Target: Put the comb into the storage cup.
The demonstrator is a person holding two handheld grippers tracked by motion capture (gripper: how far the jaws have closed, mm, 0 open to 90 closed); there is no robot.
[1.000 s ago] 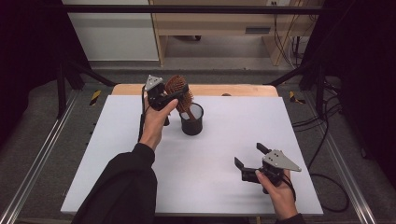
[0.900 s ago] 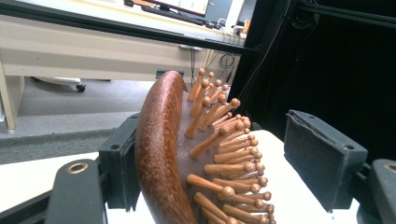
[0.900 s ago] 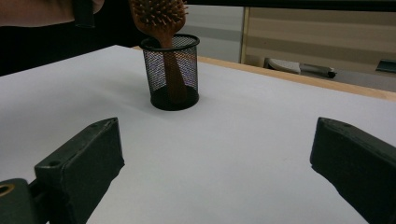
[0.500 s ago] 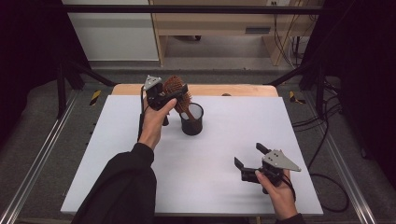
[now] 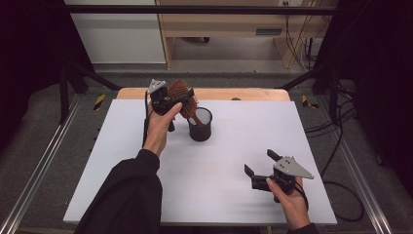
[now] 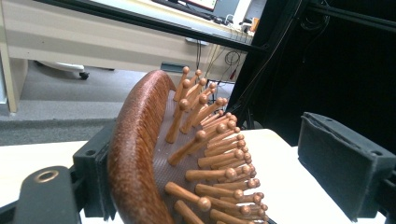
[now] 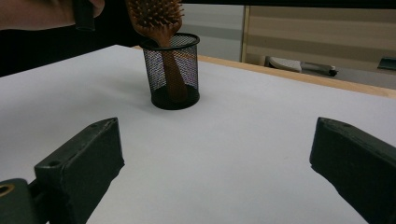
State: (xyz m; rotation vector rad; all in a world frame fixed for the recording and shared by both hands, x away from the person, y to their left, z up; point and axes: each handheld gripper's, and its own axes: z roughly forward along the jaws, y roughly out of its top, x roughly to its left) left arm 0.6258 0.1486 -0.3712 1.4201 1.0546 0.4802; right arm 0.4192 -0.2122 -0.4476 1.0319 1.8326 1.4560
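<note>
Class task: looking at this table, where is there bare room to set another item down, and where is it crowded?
Free: the white table left of the left tool, and between mesh cup and right tool. Crowded: around the cup, where the hairbrush stands.

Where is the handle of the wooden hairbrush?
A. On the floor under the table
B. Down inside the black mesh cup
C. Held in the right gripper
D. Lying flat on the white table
B: in the right gripper view, the hairbrush stands with its handle down inside the black mesh cup, showing through the mesh, while its bristled head sticks out above the rim.
</note>
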